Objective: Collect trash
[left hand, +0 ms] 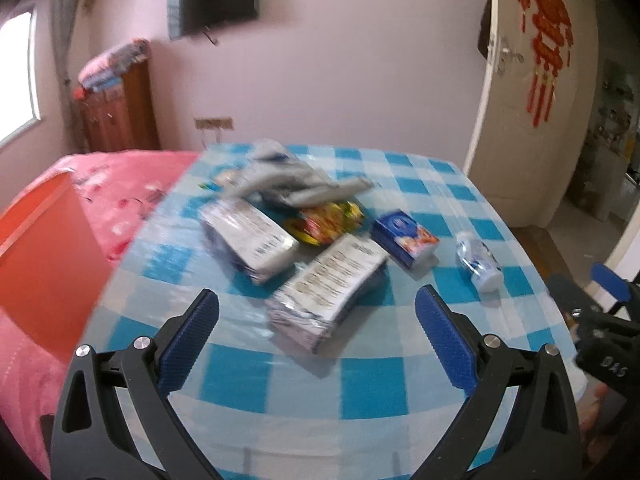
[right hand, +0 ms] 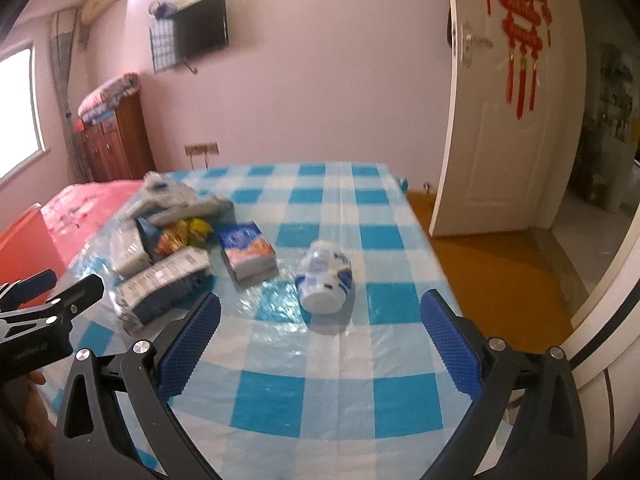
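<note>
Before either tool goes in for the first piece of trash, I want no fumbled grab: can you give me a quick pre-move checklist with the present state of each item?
1. Left tool open and holding nothing: ok.
2. Right tool open and holding nothing: ok.
3. White bottle lying on its side, apart from the other trash, ahead of the right tool: ok.
4. Nearest silver packet ahead of the left tool with nothing on top of it: ok.
5. Blue carton clear of the pile: ok.
6. Somewhere to drop the trash, a bin or bag: cannot tell, none shows in either view.
</note>
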